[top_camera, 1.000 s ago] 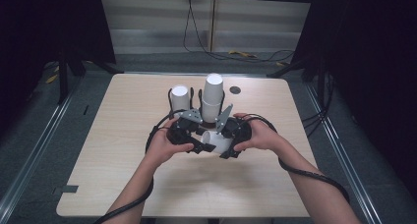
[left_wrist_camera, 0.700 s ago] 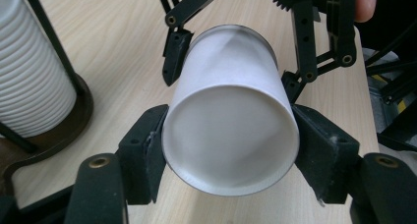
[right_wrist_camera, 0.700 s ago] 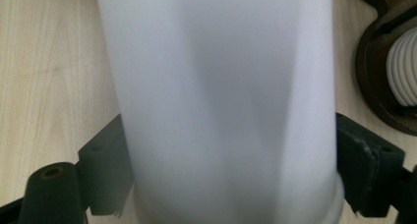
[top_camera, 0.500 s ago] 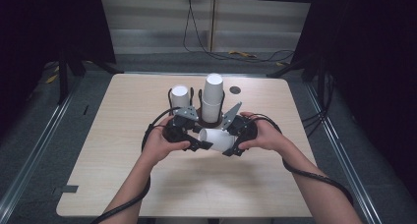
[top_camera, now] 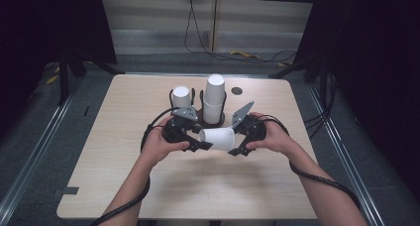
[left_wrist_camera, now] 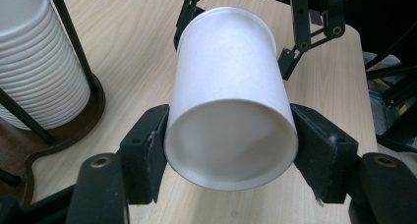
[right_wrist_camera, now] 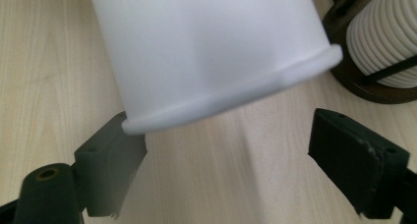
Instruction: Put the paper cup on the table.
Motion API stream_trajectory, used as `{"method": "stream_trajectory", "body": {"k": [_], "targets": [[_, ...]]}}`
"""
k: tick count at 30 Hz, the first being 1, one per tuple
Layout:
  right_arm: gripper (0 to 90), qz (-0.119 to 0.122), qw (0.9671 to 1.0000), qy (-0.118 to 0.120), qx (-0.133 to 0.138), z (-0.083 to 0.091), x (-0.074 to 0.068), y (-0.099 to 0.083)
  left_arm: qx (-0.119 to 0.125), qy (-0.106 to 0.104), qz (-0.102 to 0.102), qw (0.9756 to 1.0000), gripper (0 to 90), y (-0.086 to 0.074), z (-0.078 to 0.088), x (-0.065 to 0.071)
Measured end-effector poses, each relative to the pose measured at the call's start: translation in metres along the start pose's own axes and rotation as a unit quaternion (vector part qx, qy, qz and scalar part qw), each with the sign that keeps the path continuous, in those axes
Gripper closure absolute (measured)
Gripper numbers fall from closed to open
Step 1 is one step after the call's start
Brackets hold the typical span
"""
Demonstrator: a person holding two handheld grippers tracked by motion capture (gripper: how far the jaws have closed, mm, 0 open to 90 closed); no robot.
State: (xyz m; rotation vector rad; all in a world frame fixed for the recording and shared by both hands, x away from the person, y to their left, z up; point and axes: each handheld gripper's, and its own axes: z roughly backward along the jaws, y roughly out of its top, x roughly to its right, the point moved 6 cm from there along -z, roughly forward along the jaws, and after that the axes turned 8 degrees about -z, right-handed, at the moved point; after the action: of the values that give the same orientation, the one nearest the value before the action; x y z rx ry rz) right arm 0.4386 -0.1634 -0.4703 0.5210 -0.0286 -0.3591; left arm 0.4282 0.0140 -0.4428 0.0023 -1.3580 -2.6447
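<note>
A white paper cup (top_camera: 218, 138) hangs on its side above the table, between the two grippers. My left gripper (top_camera: 200, 145) is shut on the cup's closed bottom end (left_wrist_camera: 231, 135), one jaw on each side. The cup's rim (right_wrist_camera: 231, 96) points at my right gripper (top_camera: 235, 137), whose jaws stand open and wide apart around the rim. The rim (right_wrist_camera: 133, 123) sits against or just over one pad (right_wrist_camera: 115, 160); the other pad (right_wrist_camera: 354, 160) is well clear.
Two stacks of white cups stand upside down in dark wire holders behind the grippers, a tall stack (top_camera: 214, 99) and a shorter stack (top_camera: 182, 97). The tall holder's base (left_wrist_camera: 74, 126) lies close to the left jaws. A small black disc (top_camera: 236, 91) lies farther back.
Both hands have drawn back from the tall stack toward the person and spread apart. The single cup now lies sideways between the grippers.
</note>
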Motion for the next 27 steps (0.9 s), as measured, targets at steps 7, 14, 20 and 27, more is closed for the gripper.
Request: {"method": "stream_trajectory", "body": {"k": [7, 14, 20, 27], "targets": [[15.4, -0.010, 0.9999, -0.003, 0.006, 0.002, 0.004, -0.007, 0.003, 0.002, 0.006, 1.0000, 35.1, -0.001, 0.003, -0.002], [15.4, -0.015, 0.9997, -0.007, 0.015, 0.006, 0.005, -0.011, 0.008, 0.004, 0.009, 0.9999, 35.1, -0.001, 0.007, -0.003], [14.3, -0.025, 0.9993, -0.008, 0.027, 0.007, 0.006, -0.013, 0.009, 0.006, 0.012, 0.9999, 35.1, -0.002, 0.008, -0.004], [14.0, -0.037, 0.9977, -0.008, 0.057, 0.005, 0.006, -0.013, 0.013, 0.006, 0.021, 0.9997, 35.0, -0.003, 0.008, -0.005]]}}
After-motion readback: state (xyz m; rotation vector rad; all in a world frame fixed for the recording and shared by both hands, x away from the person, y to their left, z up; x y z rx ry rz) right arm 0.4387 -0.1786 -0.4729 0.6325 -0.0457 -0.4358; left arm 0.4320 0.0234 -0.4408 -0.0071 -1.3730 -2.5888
